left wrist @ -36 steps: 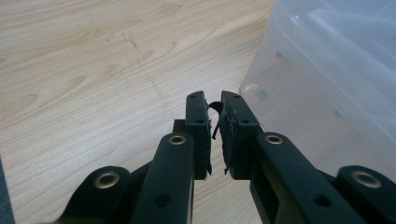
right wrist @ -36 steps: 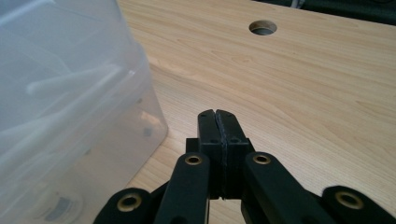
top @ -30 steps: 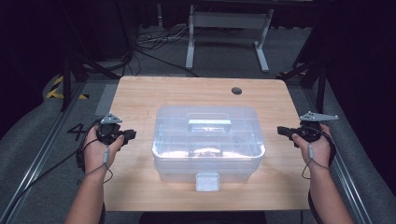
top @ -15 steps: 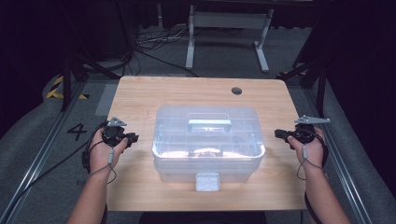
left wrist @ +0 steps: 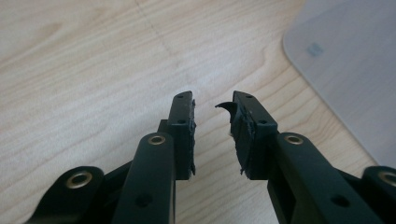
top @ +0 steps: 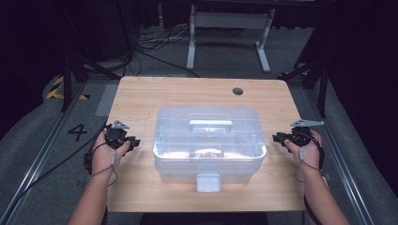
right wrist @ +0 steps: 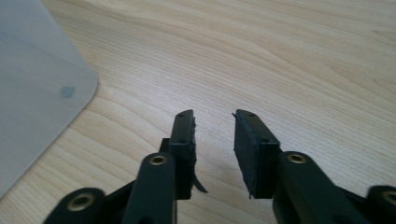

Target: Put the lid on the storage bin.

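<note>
A clear plastic storage box [top: 209, 140] with a lid, a top handle [top: 210, 124] and a front latch [top: 208, 182] stands in the middle of the wooden table [top: 141, 98]. My left gripper [top: 135, 142] sits low over the table to the left of the box, pointing toward it. Its jaws have just been opening and stand apart with nothing between them [left wrist: 212, 100]. My right gripper [top: 277, 138] is at the box's right side, also aimed at it. Its jaws have likewise just been opening, empty over bare wood [right wrist: 212, 114]. A rounded corner of the box [left wrist: 345, 65] [right wrist: 37, 84] shows beside each gripper.
A round cable hole [top: 238, 91] lies near the table's far right. Beyond the table stand a metal frame [top: 225, 28] and cables on the floor [top: 150, 42]. Bare wood lies between each gripper and the box.
Both hands have sunk toward the table on either side of the box. The box has not moved.
</note>
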